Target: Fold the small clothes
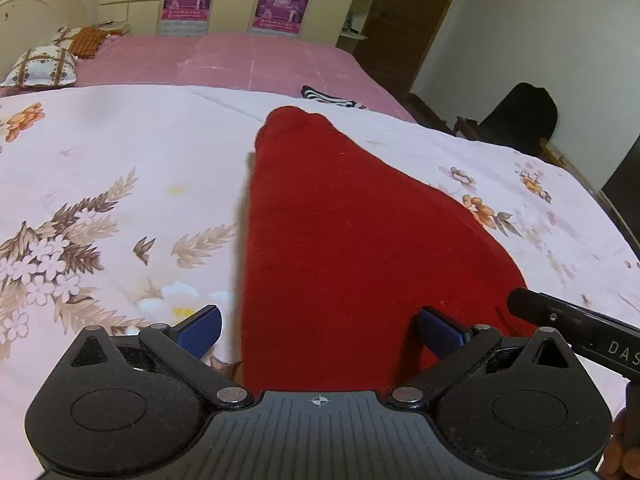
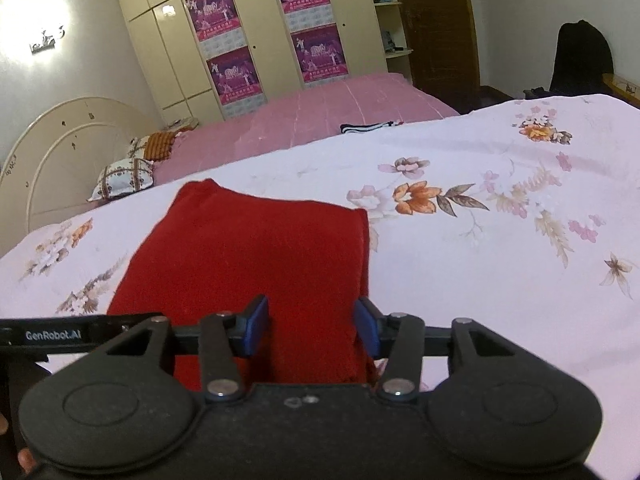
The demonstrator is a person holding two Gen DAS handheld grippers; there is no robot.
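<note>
Here, red garment (image 1: 352,240) lies flat, apparently folded, on floral sheet (image 1: 120,168) over bed, near edge toward both grippers. Left gripper (image 1: 320,330) jaws wide apart over cloth's near left edge, pads clear of it. Right gripper (image 2: 312,326) half open, straddling near right edge; pads possibly not pressing. Striped item (image 2: 368,127) well beyond.

Setting: home bedroom. Large bed (image 1: 120,152) under a white floral sheet, pink cover (image 1: 248,60) on the far half, two patterned pillows (image 1: 42,66) by a cream arched headboard (image 2: 60,152). Cream wardrobe (image 2: 248,32) along the back wall, purple posters (image 2: 224,40) stuck on its doors. Open shelves (image 2: 390,20) beside a brown wooden door (image 2: 436,28). Dark chair (image 1: 520,116) near the white wall.
</note>
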